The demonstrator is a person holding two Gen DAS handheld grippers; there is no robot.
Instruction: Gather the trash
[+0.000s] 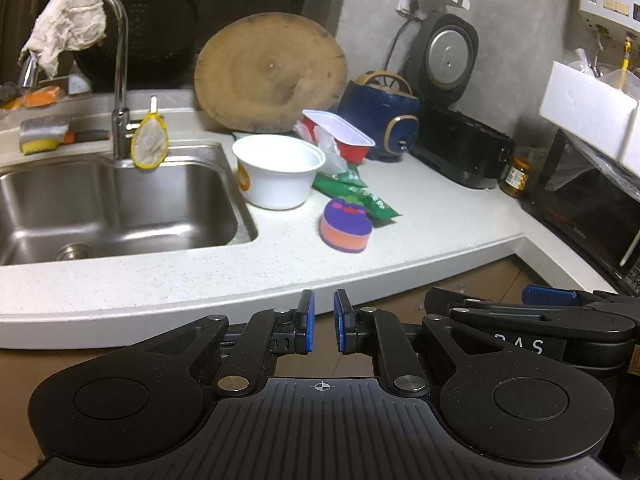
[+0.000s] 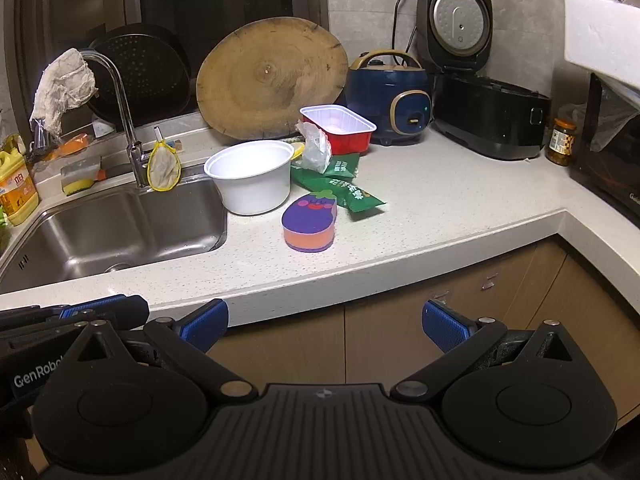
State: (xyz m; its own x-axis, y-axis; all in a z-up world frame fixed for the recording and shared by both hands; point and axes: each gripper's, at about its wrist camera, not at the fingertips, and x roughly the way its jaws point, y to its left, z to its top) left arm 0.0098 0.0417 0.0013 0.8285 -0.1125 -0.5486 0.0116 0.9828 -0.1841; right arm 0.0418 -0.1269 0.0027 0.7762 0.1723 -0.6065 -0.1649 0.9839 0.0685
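Note:
On the white counter [image 1: 420, 216] lie a white plastic bowl [image 1: 278, 172], a red tray with white lining [image 1: 340, 134], a crumpled clear plastic bag [image 1: 330, 148] and green snack wrappers [image 1: 360, 194]. They also show in the right wrist view: bowl [image 2: 252, 178], tray [image 2: 338, 128], bag [image 2: 316, 148], wrappers [image 2: 340, 188]. My left gripper [image 1: 324, 320] is nearly shut and empty, in front of the counter edge. My right gripper [image 2: 325, 326] is open and empty, below the counter edge.
A purple eggplant-shaped sponge [image 2: 310, 222] lies in front of the bowl. A steel sink [image 2: 116, 228] with a faucet [image 2: 120, 116] is at the left. A round wooden board [image 2: 272, 78], a blue cooker [image 2: 390, 100] and a black rice cooker [image 2: 480, 80] stand behind.

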